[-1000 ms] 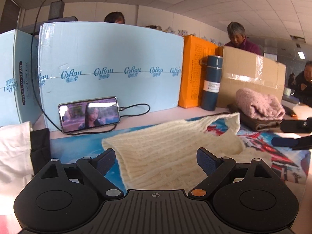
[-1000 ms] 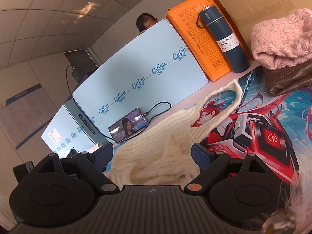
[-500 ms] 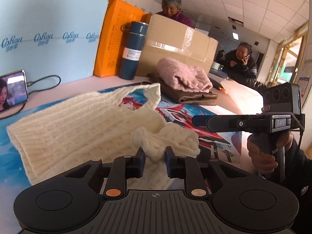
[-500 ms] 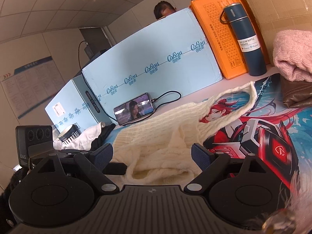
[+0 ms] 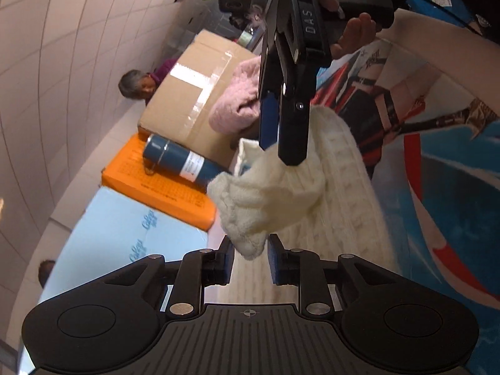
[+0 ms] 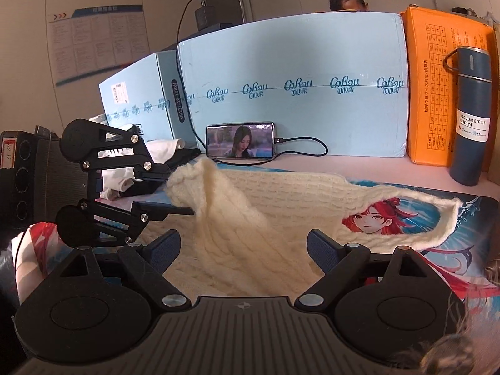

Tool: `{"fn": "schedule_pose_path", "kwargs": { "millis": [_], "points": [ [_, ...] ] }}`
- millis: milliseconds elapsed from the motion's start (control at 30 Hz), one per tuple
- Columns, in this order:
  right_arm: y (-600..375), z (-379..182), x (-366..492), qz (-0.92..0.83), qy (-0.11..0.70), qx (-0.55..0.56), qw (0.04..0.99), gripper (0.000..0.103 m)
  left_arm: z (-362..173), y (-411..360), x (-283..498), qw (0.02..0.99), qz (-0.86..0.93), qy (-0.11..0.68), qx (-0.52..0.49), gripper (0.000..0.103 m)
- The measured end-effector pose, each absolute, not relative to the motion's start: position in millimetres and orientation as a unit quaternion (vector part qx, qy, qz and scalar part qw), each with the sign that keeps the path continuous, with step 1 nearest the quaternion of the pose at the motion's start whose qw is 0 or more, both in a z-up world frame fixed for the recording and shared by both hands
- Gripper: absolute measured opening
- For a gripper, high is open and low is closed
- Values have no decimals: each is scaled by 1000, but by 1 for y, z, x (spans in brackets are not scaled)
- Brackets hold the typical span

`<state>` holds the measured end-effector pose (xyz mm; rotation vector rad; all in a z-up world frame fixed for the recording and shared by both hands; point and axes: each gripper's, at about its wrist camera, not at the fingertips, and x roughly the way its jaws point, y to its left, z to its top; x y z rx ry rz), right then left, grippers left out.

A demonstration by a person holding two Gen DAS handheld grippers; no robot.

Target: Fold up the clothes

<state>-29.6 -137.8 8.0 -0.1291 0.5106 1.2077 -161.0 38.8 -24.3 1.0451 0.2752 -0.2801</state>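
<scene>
left tool [image 5: 249, 257] is clenched on a bunched corner of the cream knitted sweater [image 6: 250, 218], and this corner is held lifted above the bench [image 6: 390, 168]. right tool [image 6: 243, 251] is released, its blue pads spread wide, with the raised fold hanging just between and in front of them. in the right view the garment is seen to lie with its long axis across the printed mat [image 6: 468, 218], left to right, the loose neckline loop far to the right. the raised corner is nearer to the left tool; the flat body is nearer to the right one. the knit is thick, cabled, soft and limp, so sagging is expected wherever it is not supported.
</scene>
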Motion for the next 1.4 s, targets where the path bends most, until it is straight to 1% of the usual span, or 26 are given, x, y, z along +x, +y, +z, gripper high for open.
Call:
{"fn": "schedule_pose_path", "kwargs": {
  "millis": [67,100,200,267,300,333,367,400,467,500,533,567,667,733,767,900,1033,1100,1200,1333,1400],
  "points": [
    [-134,6,-32,572,242,-50,782,86,-33,46,-160,839,-114,147,512,26],
    [-133,5,-34,579,244,-44,777,86,-30,53,-160,850,-97,152,496,26],
    [-128,4,-43,597,241,-34,765,86,-17,71,-162,891,-37,154,427,36],
    [-125,5,-48,614,245,-21,750,86,-2,79,-164,929,8,138,344,40],
    [-121,3,-50,620,248,-21,745,86,4,82,-167,946,15,128,299,46],
    [-117,1,-53,621,249,-28,743,86,12,85,-171,963,15,114,242,56],
    [-110,-3,-56,616,251,-39,745,86,19,88,-174,977,9,102,185,60],
    [-103,-7,-57,610,257,-52,748,86,24,89,-174,986,-10,92,139,68],
    [-90,-14,-56,596,267,-69,754,86,28,87,-171,991,-41,84,95,69],
    [-87,-14,-57,595,266,-74,755,86,27,85,-165,990,-48,97,93,71],
    [-84,-13,-59,595,263,-79,755,88,25,82,-159,988,-55,111,92,75],
    [-81,-12,-60,595,260,-84,756,88,23,80,-153,986,-62,124,91,76],
    [-89,-5,-69,606,241,-94,752,89,16,73,-134,978,-78,170,89,77],
    [-101,-1,-75,602,227,-109,758,91,3,76,-120,967,-60,227,101,77],
    [-110,0,-76,597,221,-116,762,92,-1,78,-117,964,-53,241,103,77],
    [-144,6,-74,569,205,-125,786,95,1,77,-124,969,-42,223,100,82],
    [-166,5,-65,534,205,-131,810,97,4,77,-131,974,-31,204,96,81],
    [-177,3,-57,514,210,-122,823,97,5,77,-135,976,-26,195,95,83],
    [-192,2,-23,467,228,-26,854,97,10,77,-143,980,-16,180,87,89],
    [-194,1,38,353,283,112,885,97,11,80,-149,983,5,169,66,90],
    [-188,-2,65,296,295,146,897,97,11,83,-151,985,17,166,52,90]
  ]
}}
